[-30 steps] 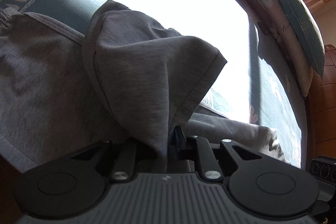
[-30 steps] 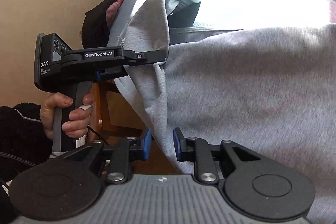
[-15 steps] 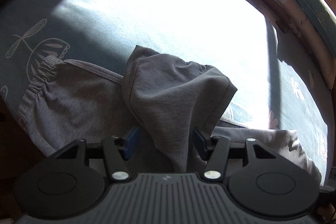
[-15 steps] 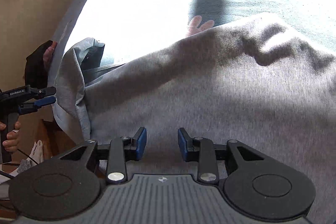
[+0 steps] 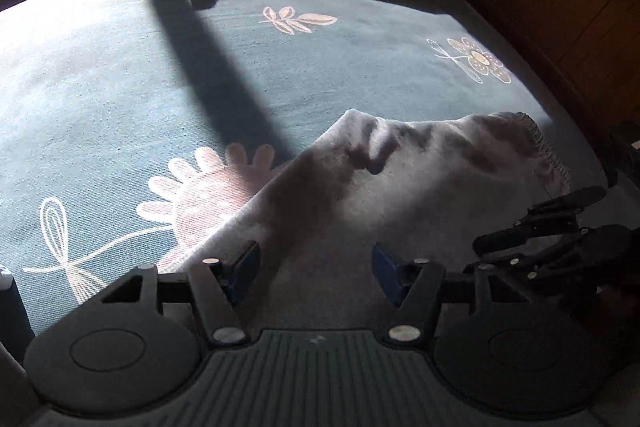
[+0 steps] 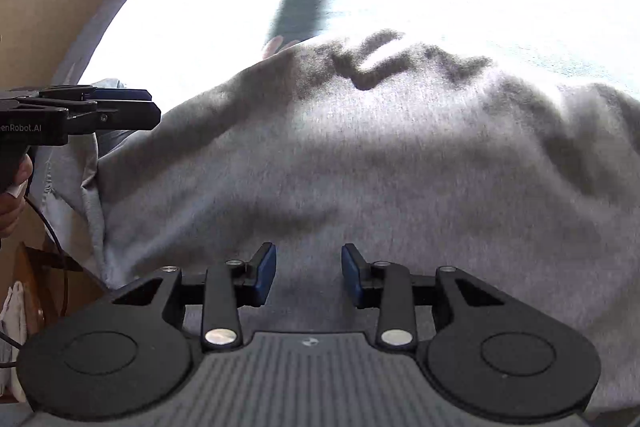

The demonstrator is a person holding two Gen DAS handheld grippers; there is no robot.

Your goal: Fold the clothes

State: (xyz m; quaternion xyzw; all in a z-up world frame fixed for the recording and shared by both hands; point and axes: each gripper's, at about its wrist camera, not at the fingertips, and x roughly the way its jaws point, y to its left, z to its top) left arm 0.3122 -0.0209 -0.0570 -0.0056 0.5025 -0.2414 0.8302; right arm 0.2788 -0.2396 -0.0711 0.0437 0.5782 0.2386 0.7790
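A grey knit garment (image 5: 400, 187) lies spread on a blue-green bed cover (image 5: 120, 87) printed with pale flowers, its ribbed hem visible at the right edge. Sunlight falls across the far part of the cloth, where a few creases cast dark shadows; the near part lies in shade. From the right wrist view the garment (image 6: 360, 155) fills the foreground, its left edge bunched and folded over.
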